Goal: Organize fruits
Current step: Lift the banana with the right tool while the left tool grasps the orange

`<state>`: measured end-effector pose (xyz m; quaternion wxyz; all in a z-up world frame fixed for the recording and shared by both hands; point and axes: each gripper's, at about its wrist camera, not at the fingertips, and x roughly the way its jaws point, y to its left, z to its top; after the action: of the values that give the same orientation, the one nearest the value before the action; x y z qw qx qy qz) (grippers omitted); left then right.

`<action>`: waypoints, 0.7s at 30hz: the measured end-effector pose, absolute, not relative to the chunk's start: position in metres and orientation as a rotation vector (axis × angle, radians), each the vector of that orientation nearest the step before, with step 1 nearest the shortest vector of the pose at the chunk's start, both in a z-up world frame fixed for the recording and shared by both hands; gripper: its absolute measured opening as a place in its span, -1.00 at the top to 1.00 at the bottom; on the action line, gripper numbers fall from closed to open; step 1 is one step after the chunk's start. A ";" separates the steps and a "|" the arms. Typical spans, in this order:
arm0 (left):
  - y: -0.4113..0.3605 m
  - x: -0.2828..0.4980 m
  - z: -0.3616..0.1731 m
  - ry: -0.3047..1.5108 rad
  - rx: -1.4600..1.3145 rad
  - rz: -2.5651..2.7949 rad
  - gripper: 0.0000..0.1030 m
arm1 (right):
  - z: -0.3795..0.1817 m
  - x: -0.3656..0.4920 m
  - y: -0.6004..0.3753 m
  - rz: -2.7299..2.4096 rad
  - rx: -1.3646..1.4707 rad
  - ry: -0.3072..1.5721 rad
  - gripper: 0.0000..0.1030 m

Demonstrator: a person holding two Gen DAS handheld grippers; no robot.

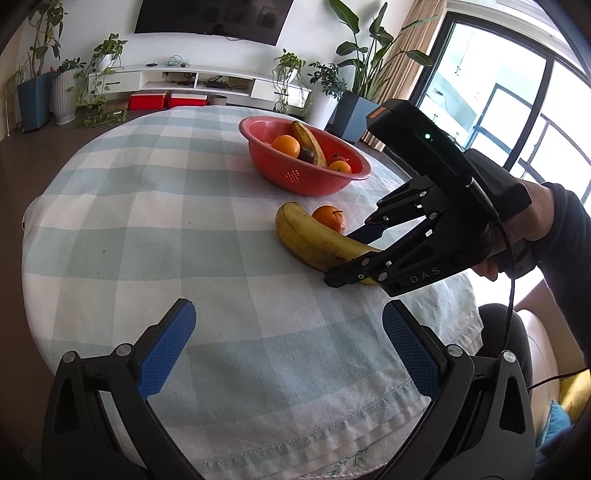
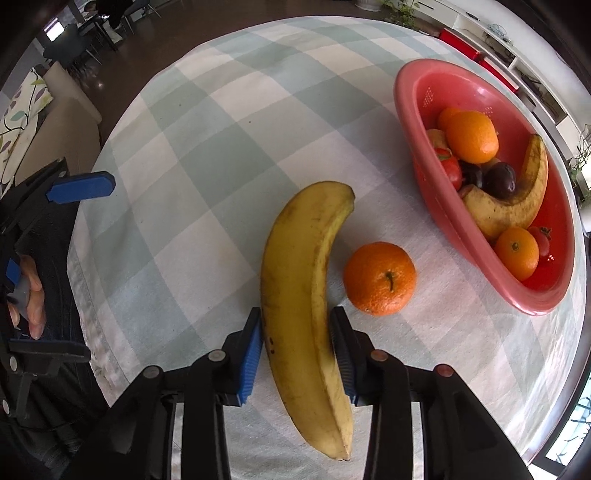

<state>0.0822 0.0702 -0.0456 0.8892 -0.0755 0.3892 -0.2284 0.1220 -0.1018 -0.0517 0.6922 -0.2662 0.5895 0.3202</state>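
Now right claw (image 2: 295,345) round banana (image 2: 306,295) — tablecloth (image 2: 207,177) beneath.

I'm in a home living room: wall television (image 1: 214,16) at twelve o'clock above a white media console (image 1: 207,81), potted plants (image 1: 364,55) at one, balcony doors (image 1: 509,96) at two.

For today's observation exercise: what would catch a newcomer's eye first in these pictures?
The big yellow banana lying on the checked tablecloth, the right gripper with its jaws closed against its sides. Beside it sits a loose orange, and beyond, the red basket of fruit.
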 end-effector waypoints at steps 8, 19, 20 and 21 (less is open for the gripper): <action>0.070 0.082 -0.046 0.806 -0.159 -0.472 -0.99 | -0.049 0.109 -0.099 0.667 -0.599 1.278 0.29; 0.073 0.085 -0.046 0.808 -0.164 -0.462 -0.99 | -0.037 0.069 -0.134 0.610 -0.470 1.188 0.32; 0.073 0.086 -0.046 0.809 -0.166 -0.460 -0.99 | -0.036 0.064 -0.139 0.610 -0.449 1.179 0.32; 0.073 0.086 -0.046 0.811 -0.167 -0.459 -0.99 | -0.034 0.059 -0.143 0.611 -0.428 1.170 0.32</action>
<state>0.0864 0.0728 -0.0455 0.8900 -0.0802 0.3906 -0.2210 0.0594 -0.1430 -0.0337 0.7686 -0.1974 0.5393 0.2817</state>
